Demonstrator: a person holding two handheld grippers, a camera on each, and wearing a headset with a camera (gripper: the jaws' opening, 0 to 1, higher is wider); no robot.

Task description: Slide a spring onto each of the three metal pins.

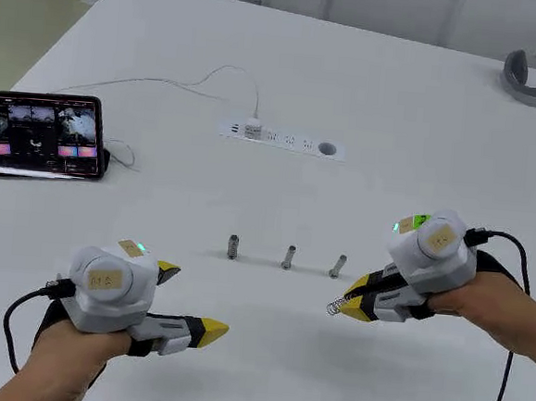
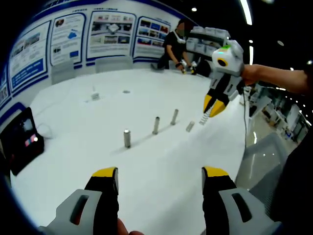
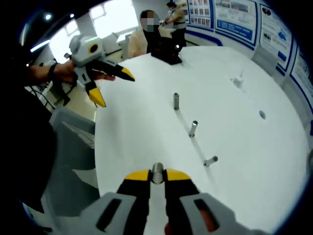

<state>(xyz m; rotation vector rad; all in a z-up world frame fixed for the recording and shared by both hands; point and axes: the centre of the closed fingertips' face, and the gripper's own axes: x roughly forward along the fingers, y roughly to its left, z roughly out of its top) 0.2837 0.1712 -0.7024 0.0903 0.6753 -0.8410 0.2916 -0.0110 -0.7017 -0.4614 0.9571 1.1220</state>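
Three short metal pins stand in a row on the white table [image 1: 236, 365]: the left pin [image 1: 233, 247], the middle pin [image 1: 289, 257] and the right pin [image 1: 338, 265], which looks tilted. The right gripper view shows them too [image 3: 176, 101] [image 3: 193, 128] [image 3: 210, 160]. My right gripper [image 1: 353, 305] [image 3: 157, 175] is shut on a small spring [image 1: 337, 306] [image 3: 157, 172] that pokes out past its tips, just right of and nearer than the right pin. My left gripper [image 1: 191, 299] [image 2: 160, 172] is open and holds nothing, in front of the left pin [image 2: 127, 138].
A tablet [image 1: 36, 134] lies at the left edge. A white power strip [image 1: 282, 138] with a cable lies behind the pins. A grey curved object [image 1: 533, 80] rests at the far right. People stand beyond the table in both gripper views.
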